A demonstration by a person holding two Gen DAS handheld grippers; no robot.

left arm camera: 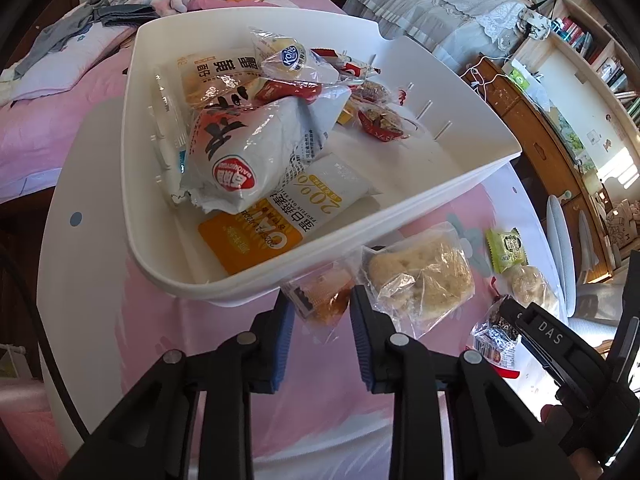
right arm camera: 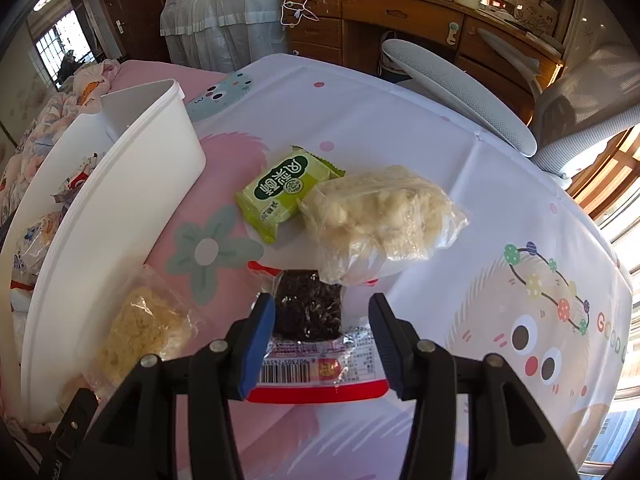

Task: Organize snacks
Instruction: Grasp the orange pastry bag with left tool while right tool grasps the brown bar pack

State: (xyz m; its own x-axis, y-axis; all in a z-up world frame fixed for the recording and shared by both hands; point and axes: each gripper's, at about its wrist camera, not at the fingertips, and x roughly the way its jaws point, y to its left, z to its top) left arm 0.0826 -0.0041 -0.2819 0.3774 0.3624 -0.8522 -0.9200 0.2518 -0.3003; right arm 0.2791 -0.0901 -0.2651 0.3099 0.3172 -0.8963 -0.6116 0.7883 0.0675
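Observation:
A white bin (left arm camera: 400, 216) on the table holds several snack packets, among them a white bun packet (left arm camera: 240, 160) and an orange oat packet (left arm camera: 256, 236). My left gripper (left arm camera: 322, 300) is open around a small clear packet with an orange-brown snack (left arm camera: 322, 298) just outside the bin's near rim. A clear-wrapped yellow cake (left arm camera: 420, 280) lies to its right. My right gripper (right arm camera: 322, 312) is open around a dark seaweed snack packet with a red edge (right arm camera: 310, 312). Beyond it lie a green packet (right arm camera: 280, 192) and a clear bag of pale puffs (right arm camera: 380, 220). The bin (right arm camera: 120, 208) stands to the left.
The table wears a pink and white cartoon cloth (right arm camera: 480, 240). A grey office chair (right arm camera: 560, 112) and a wooden desk (right arm camera: 400, 12) stand behind it. A bed with pink bedding (left arm camera: 60, 112) lies beyond the bin. The yellow cake (right arm camera: 136, 332) lies by the bin wall.

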